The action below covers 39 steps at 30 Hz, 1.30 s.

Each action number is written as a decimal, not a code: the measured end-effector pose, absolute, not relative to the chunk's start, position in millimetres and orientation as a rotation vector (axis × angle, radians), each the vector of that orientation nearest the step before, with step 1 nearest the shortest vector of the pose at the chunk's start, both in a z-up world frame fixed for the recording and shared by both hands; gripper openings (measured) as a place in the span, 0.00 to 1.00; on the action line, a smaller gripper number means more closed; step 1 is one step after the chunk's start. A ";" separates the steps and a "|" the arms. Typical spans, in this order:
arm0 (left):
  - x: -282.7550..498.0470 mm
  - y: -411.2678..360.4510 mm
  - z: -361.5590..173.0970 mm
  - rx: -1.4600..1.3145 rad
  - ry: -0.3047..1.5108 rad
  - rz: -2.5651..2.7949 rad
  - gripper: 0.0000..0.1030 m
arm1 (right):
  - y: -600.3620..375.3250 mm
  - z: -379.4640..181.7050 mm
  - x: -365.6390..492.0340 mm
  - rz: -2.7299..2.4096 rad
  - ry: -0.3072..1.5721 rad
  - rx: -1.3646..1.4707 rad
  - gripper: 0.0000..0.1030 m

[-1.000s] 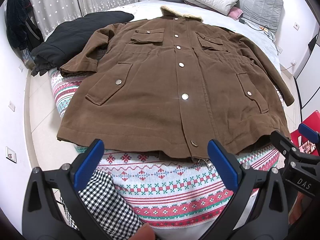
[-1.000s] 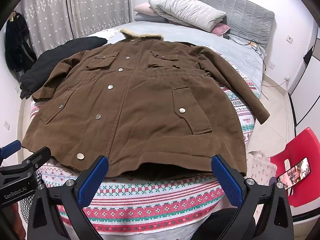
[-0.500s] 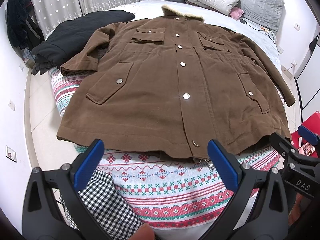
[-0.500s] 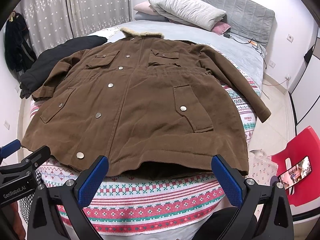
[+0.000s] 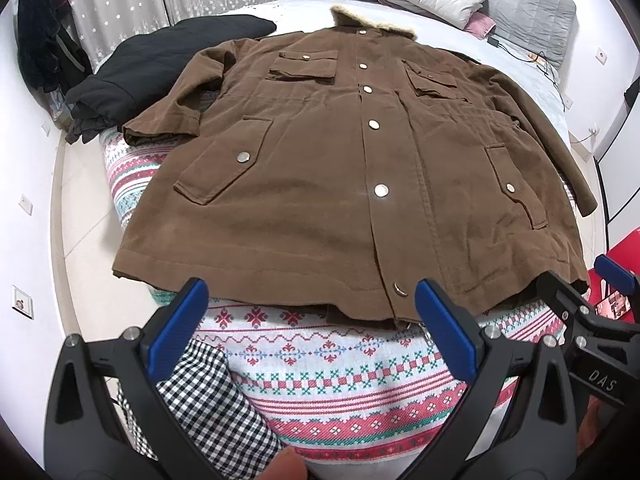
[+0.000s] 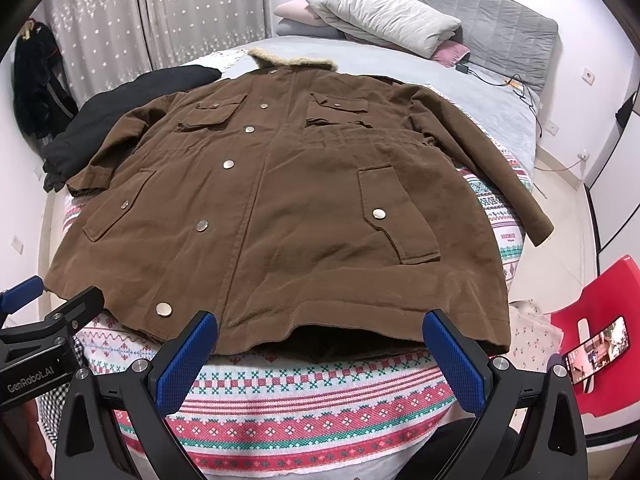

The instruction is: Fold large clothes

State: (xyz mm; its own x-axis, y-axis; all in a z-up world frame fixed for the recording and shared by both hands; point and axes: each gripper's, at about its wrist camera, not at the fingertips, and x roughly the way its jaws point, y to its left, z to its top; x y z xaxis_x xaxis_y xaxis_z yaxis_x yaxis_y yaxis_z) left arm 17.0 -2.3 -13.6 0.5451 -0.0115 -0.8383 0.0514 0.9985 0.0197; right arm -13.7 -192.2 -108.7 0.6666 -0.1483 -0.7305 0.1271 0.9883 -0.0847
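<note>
On the bed (image 6: 500,128), a big brown coat (image 5: 320,184) is spread flat, front up and snapped shut, fur collar at the headboard end and hem at the foot end. It pretty much covers the patterned blanket (image 6: 304,412) under it, and both sleeves lie out to the sides, the one on the right reaching the blanket's edge.

Left of the coat, touching its sleeve, there's a black jacket (image 5: 168,60) bunched up. Past the collar, pillows (image 6: 380,16) are stacked against the grey headboard. Right of the coat, off the bed, a red chair (image 6: 608,312) has a phone (image 6: 598,348) on it with the screen lit. Some checked cloth (image 5: 216,404) shows just below the hem on the left, in front of the blanket.

Both grippers hang just short of the hem, touching nothing. The left gripper (image 5: 312,320) has its jaws spread wide with nothing between them, lined up near the bottom snap. The right gripper (image 6: 320,344) is the same deal, jaws wide and empty, in front of the hem's right half.
</note>
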 end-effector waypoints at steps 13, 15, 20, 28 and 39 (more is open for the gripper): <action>48.4 26.1 -0.6 0.029 1.006 -0.276 1.00 | -210.0 -106.2 -2.8 -0.052 0.747 -0.048 1.00; 56.4 45.0 9.6 0.052 0.981 -0.260 1.00 | -225.8 -101.2 2.8 0.010 0.763 -0.003 1.00; 99.5 115.5 30.3 0.121 0.956 -0.131 1.00 | -276.8 -84.5 15.2 -0.002 0.759 -0.016 1.00; 160.7 184.6 -38.3 -0.046 1.175 -0.190 1.00 | -368.5 -94.0 48.8 -0.011 0.864 0.054 1.00; 148.7 193.0 -100.5 -0.226 1.258 -0.342 0.89 | -467.5 -182.1 70.3 0.061 1.014 0.535 0.92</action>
State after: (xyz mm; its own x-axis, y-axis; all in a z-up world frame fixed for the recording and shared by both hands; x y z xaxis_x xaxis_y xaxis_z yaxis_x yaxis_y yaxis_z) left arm 148.7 193.0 -100.5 0.2668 -0.3729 -0.8887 0.1281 0.9276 -0.3508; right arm 70.3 -467.5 -182.1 0.5385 0.2913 -0.7906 0.1940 0.8703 0.4528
